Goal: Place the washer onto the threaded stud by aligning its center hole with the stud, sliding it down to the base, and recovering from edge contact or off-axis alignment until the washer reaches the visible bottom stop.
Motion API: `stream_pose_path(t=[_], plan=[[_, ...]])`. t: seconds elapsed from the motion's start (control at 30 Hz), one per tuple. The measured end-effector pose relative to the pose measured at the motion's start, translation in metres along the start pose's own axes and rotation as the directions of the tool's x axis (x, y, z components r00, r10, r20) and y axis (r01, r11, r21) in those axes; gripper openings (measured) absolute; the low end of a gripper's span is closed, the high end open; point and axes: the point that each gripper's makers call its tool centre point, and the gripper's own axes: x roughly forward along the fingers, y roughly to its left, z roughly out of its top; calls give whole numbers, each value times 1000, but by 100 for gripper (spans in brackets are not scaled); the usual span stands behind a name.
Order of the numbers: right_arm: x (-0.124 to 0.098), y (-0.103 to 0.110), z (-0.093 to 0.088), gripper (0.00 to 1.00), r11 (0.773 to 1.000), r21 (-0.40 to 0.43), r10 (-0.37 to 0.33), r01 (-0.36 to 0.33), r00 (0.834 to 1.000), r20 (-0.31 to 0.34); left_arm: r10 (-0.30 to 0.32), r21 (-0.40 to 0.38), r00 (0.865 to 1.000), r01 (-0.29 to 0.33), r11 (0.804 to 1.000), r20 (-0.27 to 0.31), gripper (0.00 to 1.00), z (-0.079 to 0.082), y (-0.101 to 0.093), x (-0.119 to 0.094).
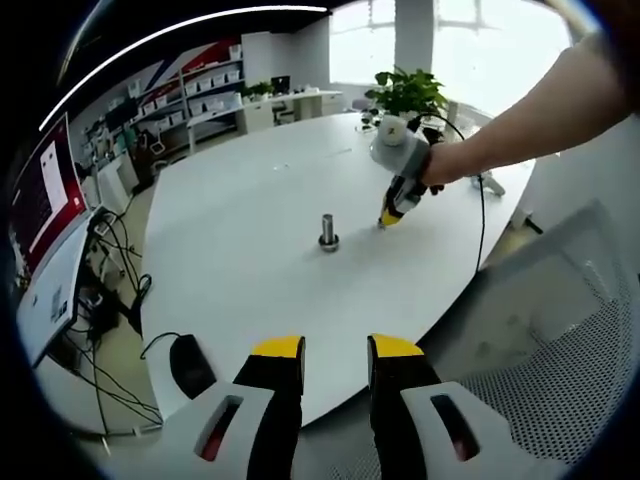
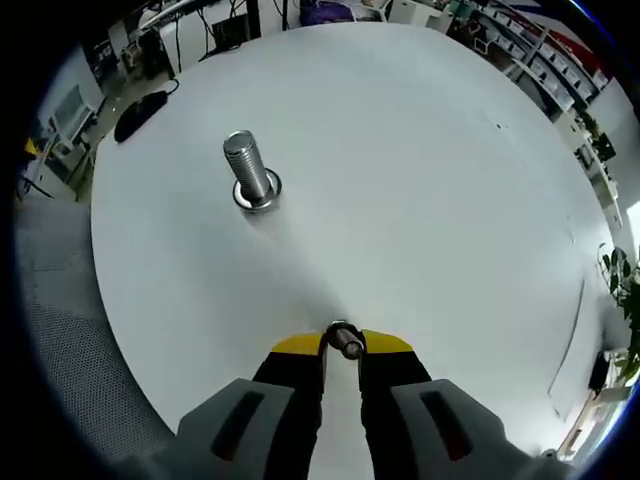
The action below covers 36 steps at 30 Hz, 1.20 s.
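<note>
A short threaded steel stud point(image 1: 327, 230) stands upright on its flanged base near the middle of the round white table point(image 1: 240, 220). In the right gripper view the stud point(image 2: 250, 170) rises to the upper left, well apart from my right gripper point(image 2: 343, 342). That gripper is shut on a small metal washer point(image 2: 346, 341), pinched on edge between the yellow tips just above the tabletop point(image 2: 430, 180). From the left gripper view, a person's hand holds the right gripper point(image 1: 388, 218) tip-down, a little right of the stud. My left gripper point(image 1: 337, 348) hovers open at the near table edge, holding nothing.
A black mouse point(image 1: 190, 365) lies at the near left table edge, also visible as the mouse point(image 2: 135, 115). A potted plant point(image 1: 405, 95) and a cable point(image 1: 481, 210) are at the far side. A mesh chair point(image 1: 560, 370) stands to the right.
</note>
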Motion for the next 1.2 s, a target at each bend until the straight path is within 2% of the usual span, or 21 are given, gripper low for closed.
stream_pose_path(t=[0.17,0.43,0.53,0.8,1.03,1.2], plan=[[1,3,-4,19,1000,-2,-6,6,1000,-13,-3,2,1000,3,1000,7,23,1,-1,0],[-2,0,-7,21,1000,12,-15,15,1000,2,-4,2,1000,4,1000,29,23,5,-1,-2],[-8,0,-9,21,999,1,-32,32,999,8,-6,0,999,6,1000,38,23,6,-2,-3],[-28,9,-15,22,997,52,-51,49,998,43,-25,12,999,24,1000,46,23,8,-6,-3],[-45,19,-24,23,997,57,-47,42,996,82,-48,33,998,46,998,52,23,9,-12,-3],[-70,27,-27,23,995,84,-64,53,989,132,-65,22,995,64,998,71,23,13,-12,-5]])
